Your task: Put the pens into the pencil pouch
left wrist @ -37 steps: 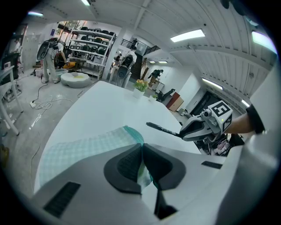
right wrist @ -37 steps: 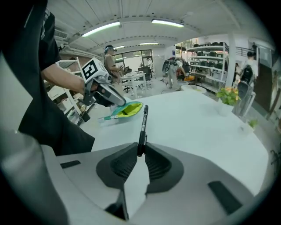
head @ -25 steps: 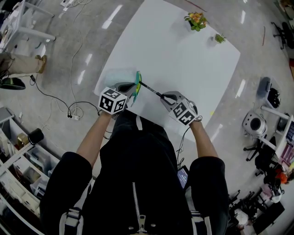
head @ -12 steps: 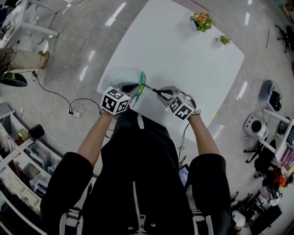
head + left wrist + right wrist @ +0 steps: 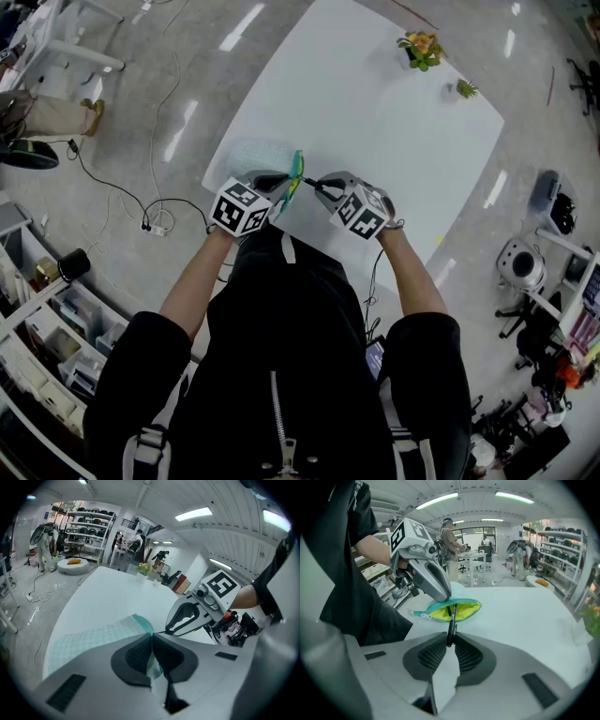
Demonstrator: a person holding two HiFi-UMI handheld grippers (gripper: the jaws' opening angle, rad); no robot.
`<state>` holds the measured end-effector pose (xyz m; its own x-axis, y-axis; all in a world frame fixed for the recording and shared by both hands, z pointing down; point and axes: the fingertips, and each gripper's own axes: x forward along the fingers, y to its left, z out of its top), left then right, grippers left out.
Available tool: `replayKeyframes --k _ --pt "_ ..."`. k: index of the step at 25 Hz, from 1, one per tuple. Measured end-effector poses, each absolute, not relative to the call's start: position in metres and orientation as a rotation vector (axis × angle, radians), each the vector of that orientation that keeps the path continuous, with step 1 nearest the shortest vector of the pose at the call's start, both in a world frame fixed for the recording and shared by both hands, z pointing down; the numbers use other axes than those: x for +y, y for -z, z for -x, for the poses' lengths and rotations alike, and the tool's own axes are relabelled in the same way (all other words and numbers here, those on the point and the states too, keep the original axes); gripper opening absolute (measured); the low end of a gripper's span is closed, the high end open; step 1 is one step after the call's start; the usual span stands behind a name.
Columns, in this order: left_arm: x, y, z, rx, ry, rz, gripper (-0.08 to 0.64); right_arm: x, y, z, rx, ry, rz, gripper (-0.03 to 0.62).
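Your right hand-held gripper [image 5: 450, 640] has moved toward the left one since a second ago, bringing the pen [image 5: 451, 619] up to the mouth of the pencil pouch [image 5: 461, 611]. It is clenched on the pen's rear end, so the barrel leads straight ahead of it. Just beyond, your left hand-held gripper [image 5: 152, 641] is pinched on the pouch's teal edge, lifting it so the yellow-lined opening faces the pen. The rest of the pouch lies on the white worktop [image 5: 375, 122].

No legible text (any view)
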<state>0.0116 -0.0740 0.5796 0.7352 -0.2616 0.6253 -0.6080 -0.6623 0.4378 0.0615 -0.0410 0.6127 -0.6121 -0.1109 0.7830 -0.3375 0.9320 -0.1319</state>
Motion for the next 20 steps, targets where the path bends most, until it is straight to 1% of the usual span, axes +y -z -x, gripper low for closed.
replayKeyframes --k 20 --pt "-0.071 -0.572 -0.009 -0.607 -0.657 -2.291 0.035 -0.06 -0.607 -0.017 -2.28 -0.28 -0.319 0.064"
